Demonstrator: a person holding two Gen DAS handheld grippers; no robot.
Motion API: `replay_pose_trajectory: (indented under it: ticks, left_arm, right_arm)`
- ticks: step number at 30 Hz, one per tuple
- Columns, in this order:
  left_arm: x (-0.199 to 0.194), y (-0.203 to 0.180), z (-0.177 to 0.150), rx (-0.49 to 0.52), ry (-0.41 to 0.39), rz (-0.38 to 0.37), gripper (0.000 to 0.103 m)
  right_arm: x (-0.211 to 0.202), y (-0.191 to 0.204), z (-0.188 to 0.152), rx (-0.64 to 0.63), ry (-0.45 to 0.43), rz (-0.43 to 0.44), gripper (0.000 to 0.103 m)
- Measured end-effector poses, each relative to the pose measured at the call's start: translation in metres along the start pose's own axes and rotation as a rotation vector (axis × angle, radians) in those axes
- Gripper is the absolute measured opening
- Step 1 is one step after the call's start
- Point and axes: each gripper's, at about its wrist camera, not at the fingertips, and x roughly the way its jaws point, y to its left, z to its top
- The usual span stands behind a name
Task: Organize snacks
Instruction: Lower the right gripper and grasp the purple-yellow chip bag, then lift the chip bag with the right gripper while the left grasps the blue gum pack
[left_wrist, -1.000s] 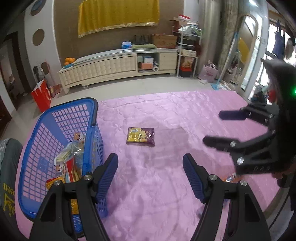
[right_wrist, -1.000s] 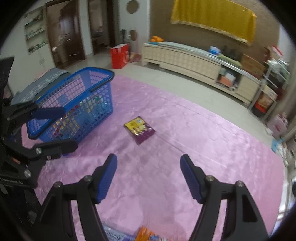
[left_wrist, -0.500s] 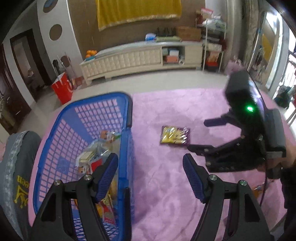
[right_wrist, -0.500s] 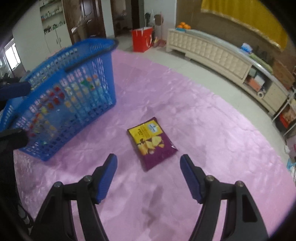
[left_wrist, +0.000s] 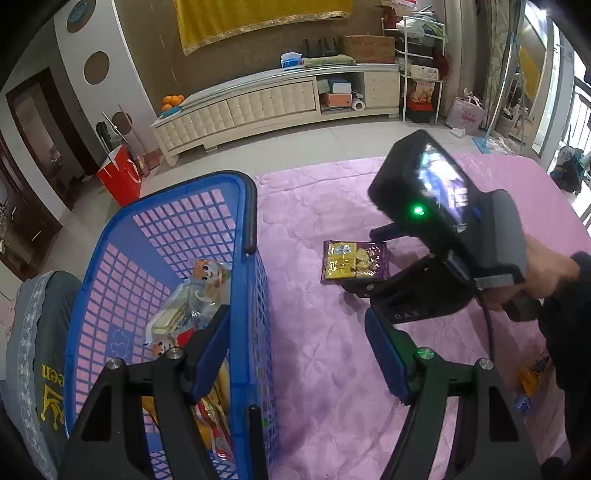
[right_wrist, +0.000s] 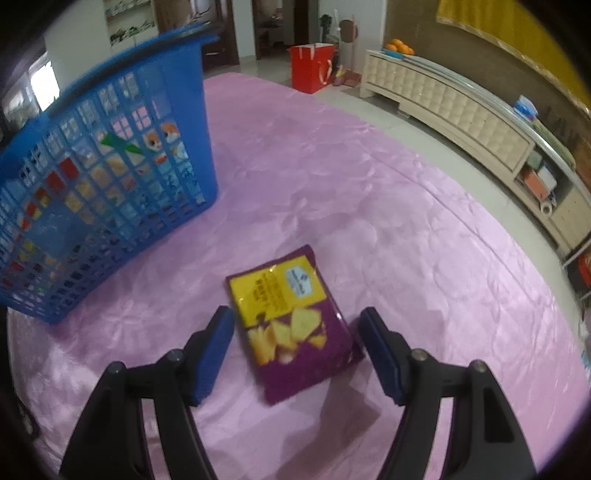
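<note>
A purple and yellow snack bag (right_wrist: 291, 325) lies flat on the pink bedspread (right_wrist: 369, 206). My right gripper (right_wrist: 297, 347) hangs open just over it, one blue finger on each side, pads not touching. The left wrist view shows the same bag (left_wrist: 354, 261) with the right gripper (left_wrist: 364, 258) around its near end. A blue plastic basket (left_wrist: 243, 206) holding several snack packets (left_wrist: 192, 310) stands left of the bag. My left gripper (left_wrist: 295, 345) is open and empty above the basket's right wall, its left finger over the inside.
A grey cushion (left_wrist: 40, 332) lies left of the basket. More snack packets (left_wrist: 532, 376) sit at the bed's near right edge, behind a person's hand (left_wrist: 550, 273). Beyond the bed are a cream low cabinet (left_wrist: 273, 107) and a red bag (left_wrist: 122, 181) on the floor.
My right gripper has come down and forward over the purple bag, now straddling it. The left gripper has shifted left, from over the bedspread to above the basket's right wall.
</note>
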Motion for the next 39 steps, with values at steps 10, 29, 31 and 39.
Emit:
replay_pose_trajectory:
  ticks: [10,29,31,39]
  left_arm:
    - [-0.001,0.000,-0.001,-0.013,-0.005,0.020,0.070]
    - [-0.044,-0.010,-0.018,-0.005,-0.053,0.007,0.070]
    - [-0.054,-0.014,-0.020,0.005,-0.069,0.010,0.070]
    - [-0.092,-0.033,-0.031,0.083,-0.122,-0.109,0.070]
  right_arm:
    - [-0.001,0.008,0.008,-0.045,-0.004,0.006,0.054]
    - [-0.146,0.044,-0.044,0.131,-0.137,-0.051,0.054]
    - [-0.159,0.050,-0.047,0.143,-0.152,-0.059,0.054]
    - [-0.206,0.071,-0.066,0.225,-0.191,-0.096,0.054]
